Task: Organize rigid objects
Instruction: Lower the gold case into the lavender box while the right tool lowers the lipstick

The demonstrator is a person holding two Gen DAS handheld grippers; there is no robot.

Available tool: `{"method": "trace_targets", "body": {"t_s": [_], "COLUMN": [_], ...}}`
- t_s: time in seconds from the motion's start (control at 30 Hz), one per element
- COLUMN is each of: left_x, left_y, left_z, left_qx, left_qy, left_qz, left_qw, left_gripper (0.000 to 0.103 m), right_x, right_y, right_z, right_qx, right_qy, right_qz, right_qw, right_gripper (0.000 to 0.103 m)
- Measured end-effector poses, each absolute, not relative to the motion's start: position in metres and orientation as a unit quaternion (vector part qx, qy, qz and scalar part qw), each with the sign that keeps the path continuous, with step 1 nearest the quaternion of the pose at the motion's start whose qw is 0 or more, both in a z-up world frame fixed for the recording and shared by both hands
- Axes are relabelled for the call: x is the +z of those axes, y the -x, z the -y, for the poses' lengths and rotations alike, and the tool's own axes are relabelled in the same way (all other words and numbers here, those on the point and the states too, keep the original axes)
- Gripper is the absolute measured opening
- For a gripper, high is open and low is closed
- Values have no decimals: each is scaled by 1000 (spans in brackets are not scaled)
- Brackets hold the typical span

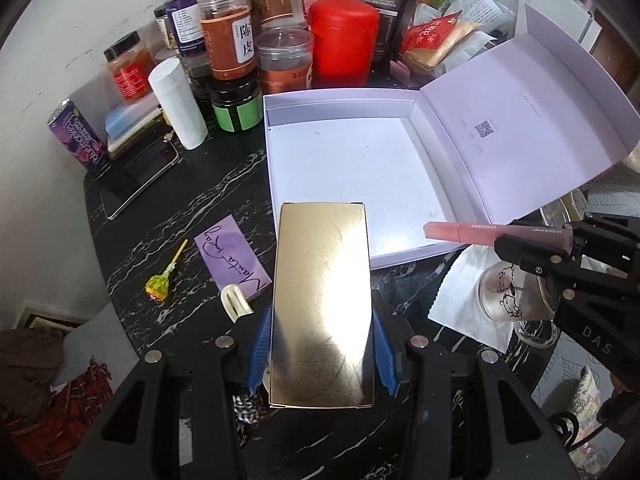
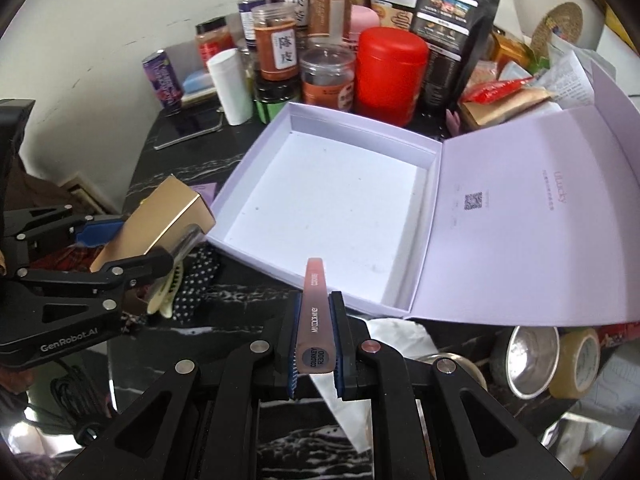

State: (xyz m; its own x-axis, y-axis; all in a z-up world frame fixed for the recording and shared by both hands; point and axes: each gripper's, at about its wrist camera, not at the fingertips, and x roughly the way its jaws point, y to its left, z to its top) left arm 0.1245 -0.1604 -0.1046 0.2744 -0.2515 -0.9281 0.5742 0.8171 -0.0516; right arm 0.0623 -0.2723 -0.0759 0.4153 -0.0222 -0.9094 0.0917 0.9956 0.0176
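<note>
My left gripper [image 1: 320,344] is shut on a shiny gold rectangular box [image 1: 322,304], whose far end reaches the near left rim of the open lilac gift box [image 1: 276,152]. In the right wrist view that gold box [image 2: 168,220] hangs just left of the gift box [image 2: 256,152], held by the left gripper [image 2: 136,248]. My right gripper [image 2: 316,332] is shut on a pink lip-gloss tube [image 2: 314,304] that points at the gift box's near rim. The left wrist view shows the tube [image 1: 480,234] over the box's near right corner, in the right gripper [image 1: 560,256].
Jars, a red canister [image 1: 344,48], a white tube [image 1: 178,104] and pouches crowd the back of the black marble table. A phone [image 1: 136,176], purple can [image 1: 76,136], lollipop [image 1: 160,280], lilac card [image 1: 232,264] and white clip [image 1: 236,302] lie left. A printed glass [image 1: 508,296] stands right.
</note>
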Motion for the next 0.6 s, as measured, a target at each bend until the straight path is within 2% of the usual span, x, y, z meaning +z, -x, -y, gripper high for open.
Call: {"method": "trace_targets", "body": {"t_s": [0.6], "left_x": [-141], "left_y": [-161], "left_z": [188], "left_qx": [-264], "left_qy": [-159], "left_qz": [-570], "left_qw": [762], "left_gripper": [44], "right_x": [-114], "right_y": [-89], "right_z": [286], "right_qx": [-62], "right_qy": [-45], "right_qz": [-584], "right_qw": [808], "right_gripper": [13]}}
